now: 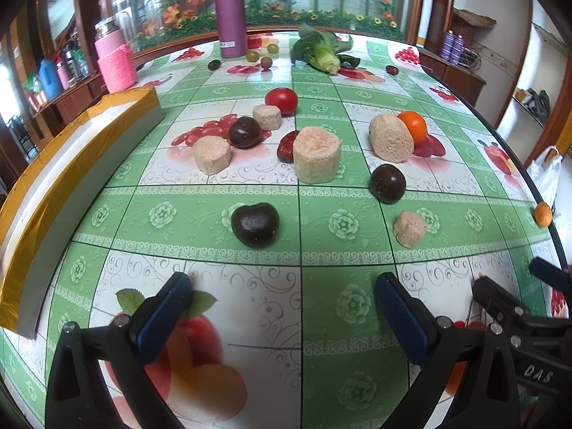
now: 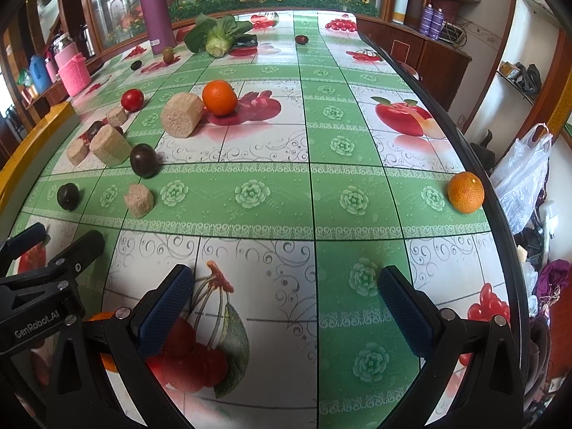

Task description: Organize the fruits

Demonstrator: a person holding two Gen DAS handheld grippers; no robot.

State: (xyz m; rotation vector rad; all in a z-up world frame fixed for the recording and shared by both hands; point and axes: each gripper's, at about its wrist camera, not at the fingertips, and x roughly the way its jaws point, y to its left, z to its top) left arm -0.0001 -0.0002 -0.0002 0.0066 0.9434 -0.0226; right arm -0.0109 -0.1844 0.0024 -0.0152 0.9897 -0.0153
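1. Leftmost, a yellow-taped box [image 1: 71, 164] lies along the left edge of the desk [image 1: 321, 214], with a pink jar [image 1: 116, 62] beyond it near the far left corner.
2. Both claws hover low over the near edge. The left claw [image 1: 282, 286] is spread wide and holds nothing; the right claw [image 2: 286, 280] is likewise spread and empty.
3. Just ahead of the left claw sits a dark plum [image 1: 255, 224], alone on a green band.
4. Farther in, a second plum [image 1: 245, 132] rests between two beige foam blocks [image 1: 212, 153], and a red tomato [image 1: 281, 101] sits behind them.
5. Toward the middle, the biggest foam block [image 1: 316, 159] touches a dark red fruit [image 1: 287, 146] on its left side.
6. Right of that, a tilted foam block [image 1: 391, 137] leans against an orange [image 1: 413, 127], with a third plum [image 1: 388, 183] nearer and a small foam piece [image 1: 410, 228] nearer still.
7. At the far edge stand a purple bottle [image 1: 230, 12] and a leafy green vegetable [image 1: 321, 52].
8. Another orange [image 2: 465, 192] sits alone by the right edge.
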